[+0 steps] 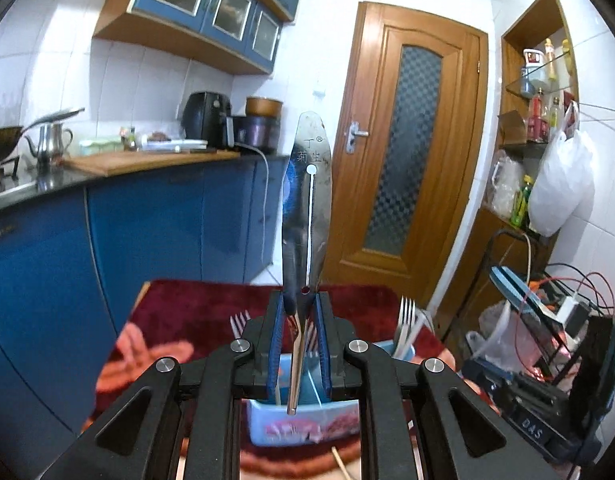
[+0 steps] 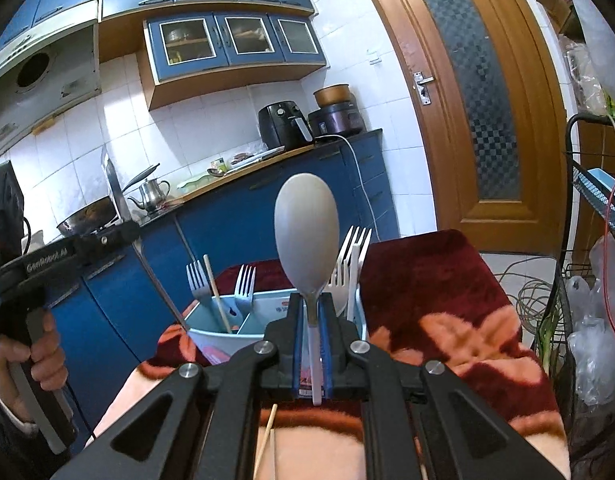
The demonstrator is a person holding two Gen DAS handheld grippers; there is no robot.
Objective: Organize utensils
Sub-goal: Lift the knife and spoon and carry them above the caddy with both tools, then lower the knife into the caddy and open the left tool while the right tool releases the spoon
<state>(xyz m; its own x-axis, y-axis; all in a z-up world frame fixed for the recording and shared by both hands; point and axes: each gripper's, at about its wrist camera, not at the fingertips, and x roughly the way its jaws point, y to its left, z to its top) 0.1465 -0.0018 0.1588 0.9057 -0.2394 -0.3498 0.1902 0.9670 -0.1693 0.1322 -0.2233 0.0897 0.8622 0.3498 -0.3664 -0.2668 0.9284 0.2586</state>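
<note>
My left gripper (image 1: 300, 304) is shut on a steel knife (image 1: 307, 200), held upright with the blade pointing up, above a light blue utensil holder (image 1: 303, 420). My right gripper (image 2: 312, 304) is shut on a grey spoon (image 2: 306, 224) with a white handle, bowl up, just in front of the same holder (image 2: 211, 340). The holder has compartments with forks (image 2: 243, 284), a chopstick (image 2: 217, 292) and white forks (image 2: 353, 260). The left gripper with its knife (image 2: 119, 196) shows at the left of the right wrist view, held by a hand.
The holder stands on a table covered with a dark red and orange blanket (image 2: 427, 300). Loose chopsticks (image 2: 267, 440) lie on the blanket near me. Blue kitchen cabinets (image 1: 147, 220) are behind, a wooden door (image 1: 403, 140) at the right, a wire rack with cables (image 1: 547, 312) far right.
</note>
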